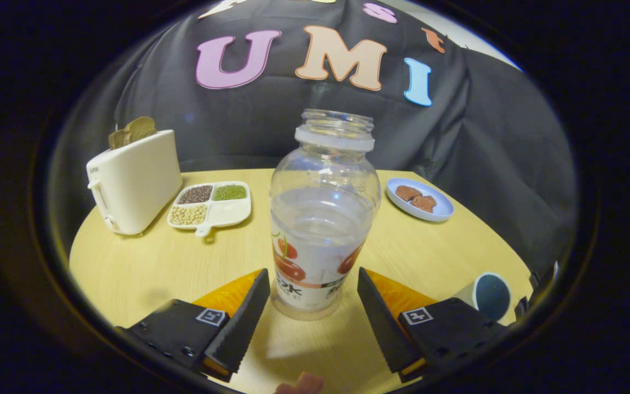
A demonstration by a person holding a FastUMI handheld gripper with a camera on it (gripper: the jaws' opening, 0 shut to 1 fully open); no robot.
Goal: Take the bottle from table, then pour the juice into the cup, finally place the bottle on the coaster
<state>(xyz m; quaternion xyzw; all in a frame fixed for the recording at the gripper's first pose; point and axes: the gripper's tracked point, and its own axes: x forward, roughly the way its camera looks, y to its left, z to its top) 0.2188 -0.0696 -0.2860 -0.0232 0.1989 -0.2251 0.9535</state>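
Note:
A clear, uncapped bottle (320,219) with a white label showing red fruit stands upright on the wooden table (145,268), partly filled with clear liquid. It sits between the two fingertips of my gripper (314,284), with a small gap on each side; the fingers are spread and neither presses on it. A cup (489,296) with a dark inside and a white rim stands to the right, just beyond the right finger. At the nearest table edge, behind the fingers, a small brownish piece (303,383) shows; I cannot tell what it is.
A cream toaster (133,183) with bread slices in its slots stands at the back left. Beside it lies a white divided dish (211,207) of beans and grains. A pale blue plate (420,199) with brown biscuits sits at the back right.

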